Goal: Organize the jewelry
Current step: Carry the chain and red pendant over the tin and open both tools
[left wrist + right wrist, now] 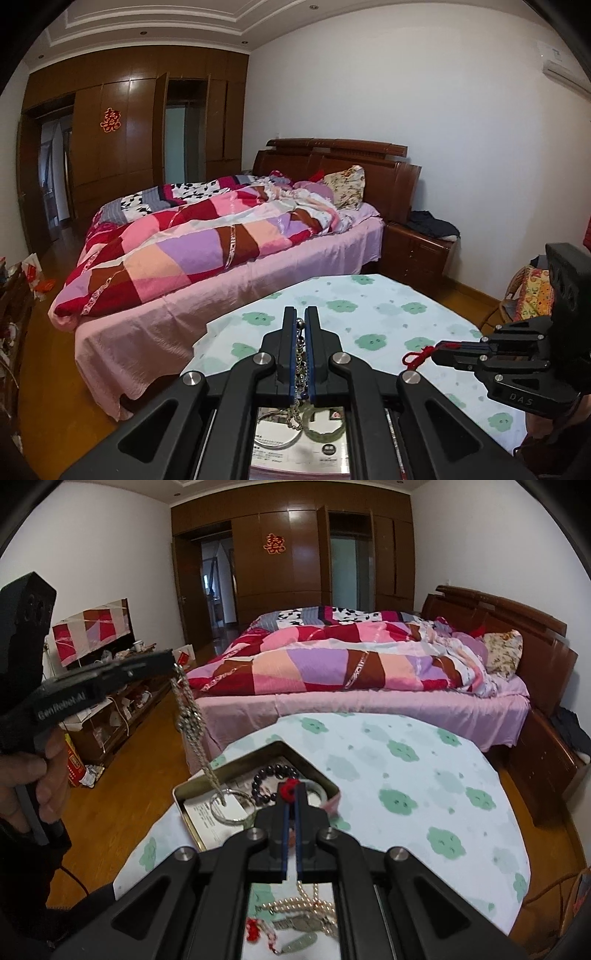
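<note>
My left gripper (301, 314) is shut on a silver bead chain (301, 354). In the right wrist view the left gripper (173, 662) holds the chain (190, 716) hanging down into an open metal tin (201, 834). The tin holds a dark bead bracelet (275, 777), a silver bangle (231, 806) and a pale green bangle (319, 792). My right gripper (291, 786) is shut on a red knotted cord (289, 789), also seen in the left wrist view (417, 357). A pearl necklace (295, 904) and a green pendant (301, 941) lie below my right gripper.
The tin stands on a round table with a pale green flower cloth (406, 775). A bed with a patchwork quilt (351, 664) is behind the table. A low wooden cabinet (110, 716) stands left, a nightstand (417, 251) right.
</note>
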`<state>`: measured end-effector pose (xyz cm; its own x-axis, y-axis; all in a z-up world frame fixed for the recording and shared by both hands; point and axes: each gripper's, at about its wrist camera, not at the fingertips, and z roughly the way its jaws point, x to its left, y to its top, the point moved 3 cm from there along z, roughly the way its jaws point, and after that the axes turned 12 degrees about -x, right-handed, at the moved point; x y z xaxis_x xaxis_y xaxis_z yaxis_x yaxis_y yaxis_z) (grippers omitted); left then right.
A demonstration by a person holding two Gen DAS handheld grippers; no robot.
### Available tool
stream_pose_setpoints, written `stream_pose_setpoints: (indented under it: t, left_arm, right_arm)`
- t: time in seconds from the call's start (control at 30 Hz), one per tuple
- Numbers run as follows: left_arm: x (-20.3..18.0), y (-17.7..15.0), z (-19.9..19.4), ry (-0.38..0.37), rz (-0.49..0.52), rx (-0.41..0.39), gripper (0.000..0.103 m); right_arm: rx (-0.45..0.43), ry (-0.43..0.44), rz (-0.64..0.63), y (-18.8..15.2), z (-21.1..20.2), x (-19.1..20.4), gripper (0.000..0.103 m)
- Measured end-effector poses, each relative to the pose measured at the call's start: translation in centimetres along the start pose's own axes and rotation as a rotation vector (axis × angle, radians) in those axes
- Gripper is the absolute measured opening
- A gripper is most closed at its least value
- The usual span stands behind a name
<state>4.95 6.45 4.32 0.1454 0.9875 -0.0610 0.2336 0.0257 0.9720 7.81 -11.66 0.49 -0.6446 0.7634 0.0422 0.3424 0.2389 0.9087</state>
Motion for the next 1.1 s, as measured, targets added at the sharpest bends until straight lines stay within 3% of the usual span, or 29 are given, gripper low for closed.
stream_pose_setpoints:
  t: [0.37,1.1]
  left_arm:
    - [1.9,-1.9,1.2,0.025,-0.032,0.046,0.003]
    - [2.8,-5.0,4.1,0.023,-0.078,0.118,0.003]
  right_arm:
    - [0.035,0.026,-0.031,0.1,2.8,2.4,0.004]
    - [0.133,0.008,-0.029,-2.3,7.4,3.4,0.004]
